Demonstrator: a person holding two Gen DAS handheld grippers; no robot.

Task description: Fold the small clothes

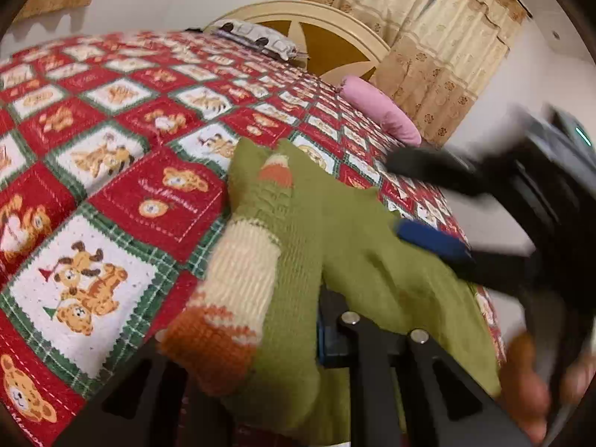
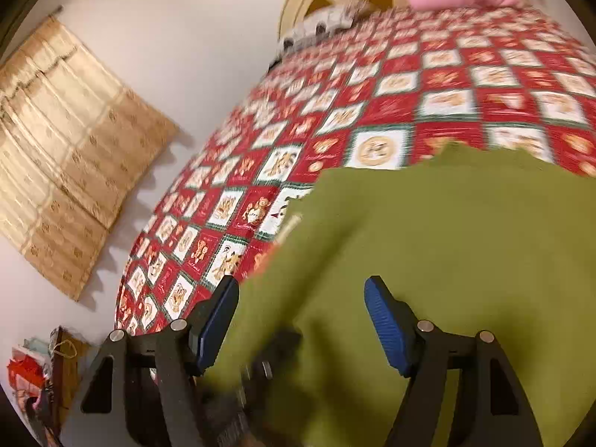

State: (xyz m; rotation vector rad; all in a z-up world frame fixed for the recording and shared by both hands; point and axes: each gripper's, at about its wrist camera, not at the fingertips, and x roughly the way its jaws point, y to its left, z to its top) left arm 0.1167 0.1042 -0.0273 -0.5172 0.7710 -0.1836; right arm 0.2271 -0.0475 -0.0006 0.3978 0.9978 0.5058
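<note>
Green knit: a small olive sweater (image 1: pixel 357 246) with a cream sleeve (image 1: pixel 238 260) ending in an orange cuff (image 1: pixel 208 342) drapes right over the left tongs (image 1: pixel 335 335), lifted off the bed.
Left tongs: mostly buried under the knit; the cloth seems to hang from them, but whether they are clamped cannot be told.
Right tongs: in the right wrist view the right tongs (image 2: pixel 301 320) stand wide apart, blue pads (image 2: pixel 387 324) bare, gripping nothing; green cloth lies between and beyond them.
Key relation: the sweater's body runs from the left tongs away toward the right tongs, which come in from the right side with one pad touching or just over the cloth; blur hides contact.
Nearer hand: the left.
Farther: a red and white patchwork quilt (image 1: pixel 111 149) covers the bed.
Farthest: a pink bolster (image 1: pixel 380 111) near the cream headboard (image 1: pixel 335 18) and curtains (image 1: pixel 447 56).
</note>
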